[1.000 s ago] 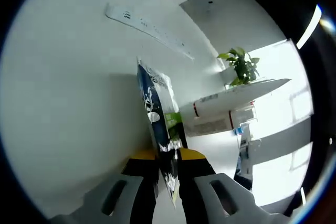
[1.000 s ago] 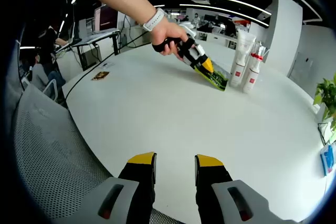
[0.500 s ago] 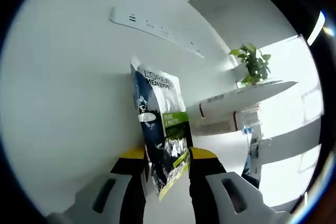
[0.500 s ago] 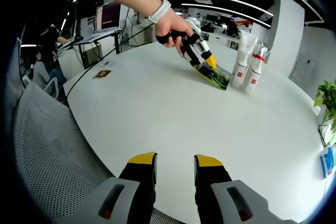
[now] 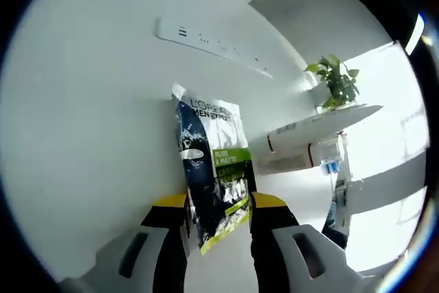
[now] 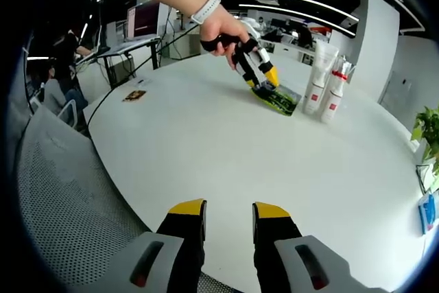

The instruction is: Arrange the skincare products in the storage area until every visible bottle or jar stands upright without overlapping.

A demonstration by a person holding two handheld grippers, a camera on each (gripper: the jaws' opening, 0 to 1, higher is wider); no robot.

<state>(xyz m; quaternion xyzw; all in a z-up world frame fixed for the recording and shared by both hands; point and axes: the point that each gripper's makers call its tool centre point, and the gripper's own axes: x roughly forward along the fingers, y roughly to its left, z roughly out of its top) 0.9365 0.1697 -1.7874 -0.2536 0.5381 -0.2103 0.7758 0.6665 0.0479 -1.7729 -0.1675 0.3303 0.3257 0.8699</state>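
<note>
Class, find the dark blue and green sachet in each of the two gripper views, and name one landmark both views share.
Left gripper view: the sachet stands in the lower centre, between the left gripper jaws.
Right gripper view: the sachet lies flat on the white table, upper centre, at the left gripper's tip, left of two white bottles.
Shared landmark: the potted plant.

sachet (image 5: 212, 173) lower end hidden between fingers (image 5: 171, 211), label print blurred

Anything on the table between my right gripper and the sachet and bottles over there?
Nothing visible: bare white table runs from the right gripper to the sachet and two bottles. The left gripper is at the sachet.
</note>
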